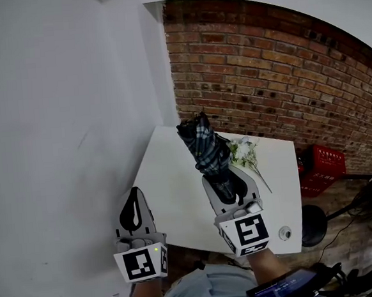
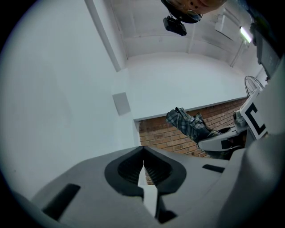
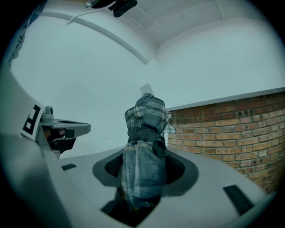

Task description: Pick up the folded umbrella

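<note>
The folded umbrella, dark plaid cloth, is lifted off the white table and sticks out forward from my right gripper, which is shut on its lower part. Along the right gripper's jaws the umbrella stands upright between the pads, filling the gap. My left gripper hovers at the table's left edge, its jaws closed together with nothing between them. In the left gripper view the umbrella and the right gripper show at the right.
A small bunch of white flowers lies on the table behind the umbrella. A round object sits near the table's front right corner. A brick wall stands behind, a red crate on the floor at right, a white wall at left.
</note>
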`<state>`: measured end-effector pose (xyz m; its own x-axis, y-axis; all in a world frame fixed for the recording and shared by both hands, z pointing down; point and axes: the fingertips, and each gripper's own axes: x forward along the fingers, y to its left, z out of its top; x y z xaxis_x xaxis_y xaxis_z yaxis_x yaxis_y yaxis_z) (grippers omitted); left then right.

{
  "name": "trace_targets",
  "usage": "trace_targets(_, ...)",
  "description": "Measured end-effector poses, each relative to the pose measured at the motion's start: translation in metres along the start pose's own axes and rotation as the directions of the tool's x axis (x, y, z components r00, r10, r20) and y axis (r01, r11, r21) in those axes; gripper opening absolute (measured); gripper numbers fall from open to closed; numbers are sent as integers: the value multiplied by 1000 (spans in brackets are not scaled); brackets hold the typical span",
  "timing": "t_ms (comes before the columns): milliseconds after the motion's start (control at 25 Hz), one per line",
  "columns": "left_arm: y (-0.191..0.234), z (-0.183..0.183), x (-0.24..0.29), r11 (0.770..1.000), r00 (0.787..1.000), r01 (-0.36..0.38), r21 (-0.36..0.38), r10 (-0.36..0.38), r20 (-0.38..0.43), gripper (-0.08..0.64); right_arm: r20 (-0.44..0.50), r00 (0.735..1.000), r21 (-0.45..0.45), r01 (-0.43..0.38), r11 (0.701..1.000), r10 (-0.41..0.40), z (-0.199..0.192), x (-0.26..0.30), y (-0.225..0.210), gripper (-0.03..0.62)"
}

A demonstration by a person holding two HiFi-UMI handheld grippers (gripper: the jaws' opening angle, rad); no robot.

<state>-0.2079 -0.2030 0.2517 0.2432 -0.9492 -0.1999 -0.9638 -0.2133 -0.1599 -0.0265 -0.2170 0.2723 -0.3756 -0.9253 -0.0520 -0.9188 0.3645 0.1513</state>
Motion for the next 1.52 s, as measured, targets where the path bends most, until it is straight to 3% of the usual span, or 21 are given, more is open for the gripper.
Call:
trace_targets(240, 4, 15, -8, 1000, 1000, -26, 10, 25, 17, 8, 18, 1000, -4, -1, 1000, 1, 9, -12, -1, 195)
trace_targets(1520, -52, 32, -27, 1000, 1000, 20, 18, -20, 7, 8, 45, 999, -9, 20, 1000, -20, 27, -51, -25, 195)
